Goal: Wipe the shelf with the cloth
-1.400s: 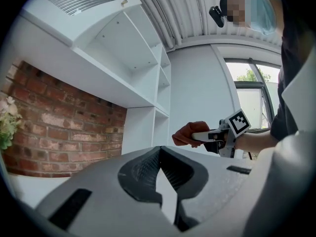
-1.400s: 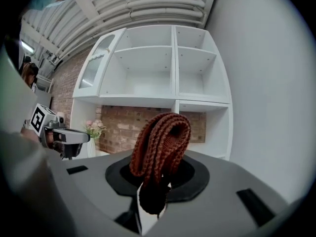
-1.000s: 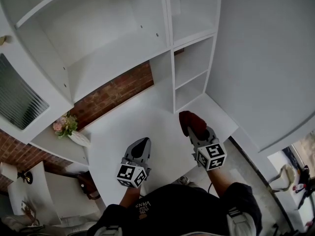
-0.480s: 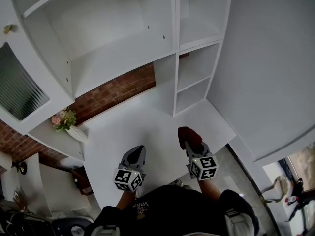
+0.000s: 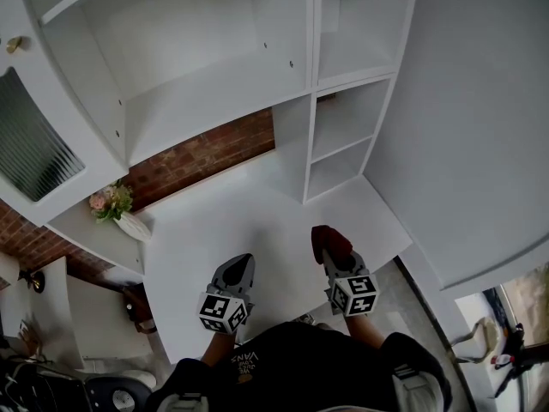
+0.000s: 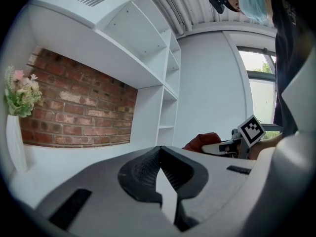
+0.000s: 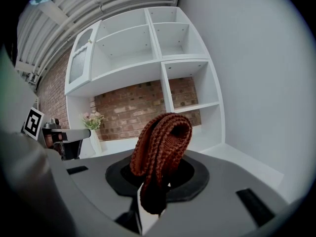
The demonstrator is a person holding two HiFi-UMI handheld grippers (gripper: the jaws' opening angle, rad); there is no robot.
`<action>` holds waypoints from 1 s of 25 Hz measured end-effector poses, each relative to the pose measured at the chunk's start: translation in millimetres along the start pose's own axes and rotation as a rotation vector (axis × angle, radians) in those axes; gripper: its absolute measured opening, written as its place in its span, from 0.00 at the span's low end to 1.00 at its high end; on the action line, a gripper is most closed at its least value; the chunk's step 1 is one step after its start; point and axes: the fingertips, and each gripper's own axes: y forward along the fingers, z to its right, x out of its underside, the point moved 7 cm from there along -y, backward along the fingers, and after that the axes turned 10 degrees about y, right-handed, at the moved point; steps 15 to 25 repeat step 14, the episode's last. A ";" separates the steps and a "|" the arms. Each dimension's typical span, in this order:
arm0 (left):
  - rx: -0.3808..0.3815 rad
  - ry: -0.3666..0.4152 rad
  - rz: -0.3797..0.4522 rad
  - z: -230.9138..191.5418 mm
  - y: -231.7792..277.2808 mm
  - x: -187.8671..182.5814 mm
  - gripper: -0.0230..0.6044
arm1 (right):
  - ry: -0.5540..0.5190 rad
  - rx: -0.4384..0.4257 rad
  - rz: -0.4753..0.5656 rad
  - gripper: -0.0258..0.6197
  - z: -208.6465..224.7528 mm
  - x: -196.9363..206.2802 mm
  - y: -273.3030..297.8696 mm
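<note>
Two grippers held over worktop (image 5: 223, 217) front edge. One folded rust cloth (image 7: 160, 147) pinched in right gripper (image 5: 336, 260) jaws; left gripper (image 6: 159, 152) jaws pressed together, nothing held. One white shelf unit (image 5: 206, 101) set at worktop back.

Cloth (image 7: 163, 144): rust-brown, knitted, folded over into a thick loop. Its lower end is clamped between the jaws of the right gripper (image 7: 152, 184), and the fold stands upright above them. It is held over the white counter, apart from the shelf.

Shelf (image 5: 206, 97): white, open-fronted, with wide bays on the left and narrow stacked bays on the right. All visible boards are bare.
</note>
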 end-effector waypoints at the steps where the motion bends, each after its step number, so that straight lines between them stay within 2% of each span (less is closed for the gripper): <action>1: 0.002 0.001 0.002 1.2 0.9 -0.1 0.05 | -0.001 -0.002 -0.003 0.18 1.1 0.1 -0.1; 25: -0.004 0.018 0.003 8.7 15.5 -4.6 0.05 | -0.007 -0.031 0.013 0.18 13.8 -9.6 2.6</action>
